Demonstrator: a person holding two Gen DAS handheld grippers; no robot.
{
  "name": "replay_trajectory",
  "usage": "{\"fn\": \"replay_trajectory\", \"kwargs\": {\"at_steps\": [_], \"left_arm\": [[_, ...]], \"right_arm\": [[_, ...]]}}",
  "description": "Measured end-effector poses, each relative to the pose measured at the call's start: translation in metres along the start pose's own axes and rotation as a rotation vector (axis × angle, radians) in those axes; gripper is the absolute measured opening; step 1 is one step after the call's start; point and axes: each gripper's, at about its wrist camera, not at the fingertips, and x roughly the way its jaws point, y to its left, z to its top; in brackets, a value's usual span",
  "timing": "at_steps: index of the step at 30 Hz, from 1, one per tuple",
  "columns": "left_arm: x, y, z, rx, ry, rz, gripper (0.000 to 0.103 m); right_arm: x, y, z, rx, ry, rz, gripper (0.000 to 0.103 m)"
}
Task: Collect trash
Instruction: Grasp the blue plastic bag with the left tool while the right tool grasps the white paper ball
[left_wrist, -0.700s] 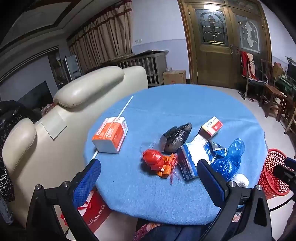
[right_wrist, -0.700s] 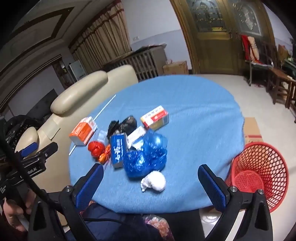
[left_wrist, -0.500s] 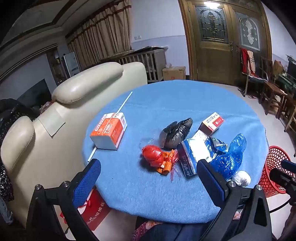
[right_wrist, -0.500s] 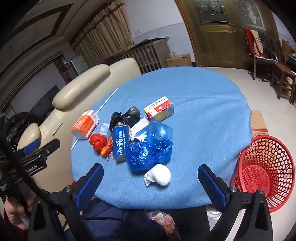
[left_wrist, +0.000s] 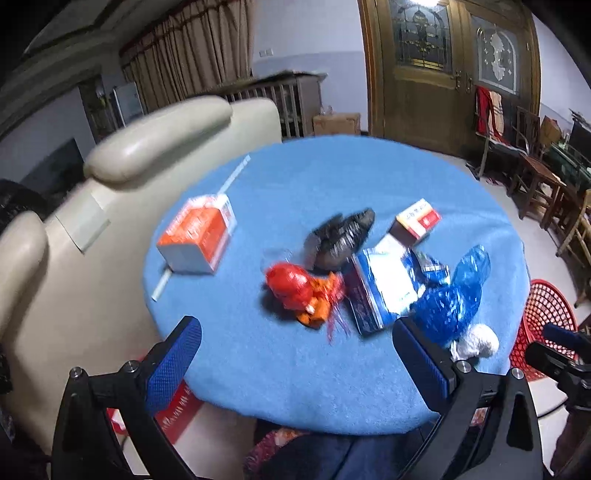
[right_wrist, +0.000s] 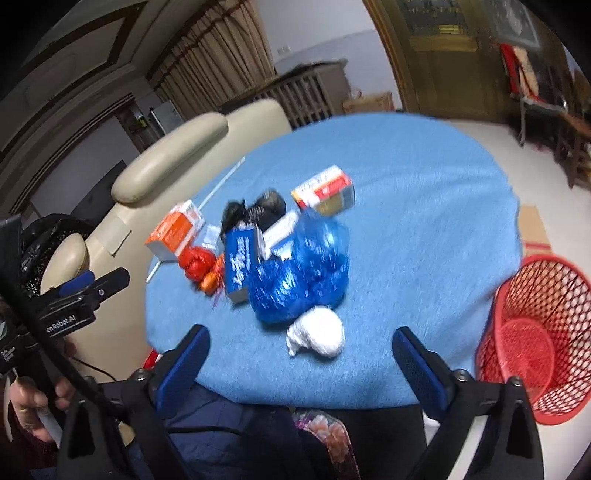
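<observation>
A round bench (right_wrist: 424, 229) covered in blue cloth carried a loose heap of rubbish. On its left side lay an orange-and-white carton (left_wrist: 197, 236) over a thin white straw (left_wrist: 236, 173). Toward the middle sat a black crumpled bag (left_wrist: 341, 238), a red bag (left_wrist: 291, 284) with orange scraps, a blue-and-white packet (left_wrist: 376, 288) and a small red-and-white box (right_wrist: 325, 190). A blue plastic bag (right_wrist: 303, 273) touched a white wad (right_wrist: 317, 336) near the front edge.

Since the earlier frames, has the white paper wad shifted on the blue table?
No. The white paper wad sits against the near side of the blue plastic bag as before; both slide together in the pictures, so only the cameras have moved.
</observation>
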Motion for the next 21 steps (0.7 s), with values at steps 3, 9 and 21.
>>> {"fn": "replay_trajectory", "kwargs": {"at_steps": [3, 9, 21], "left_arm": [[0.013, -0.004, -0.004, -0.007, 0.011, -0.023, 0.103], [0.020, -0.015, -0.007, 0.010, 0.044, -0.073, 0.103], [0.023, -0.039, 0.008, 0.114, 0.074, -0.236, 0.097]], "right_arm": [[0.021, -0.017, -0.003, 0.047, 0.055, 0.023, 0.088], [0.056, -0.024, -0.004, 0.114, 0.111, 0.084, 0.079], [0.075, -0.036, -0.007, 0.164, 0.122, 0.097, 0.040]]}}
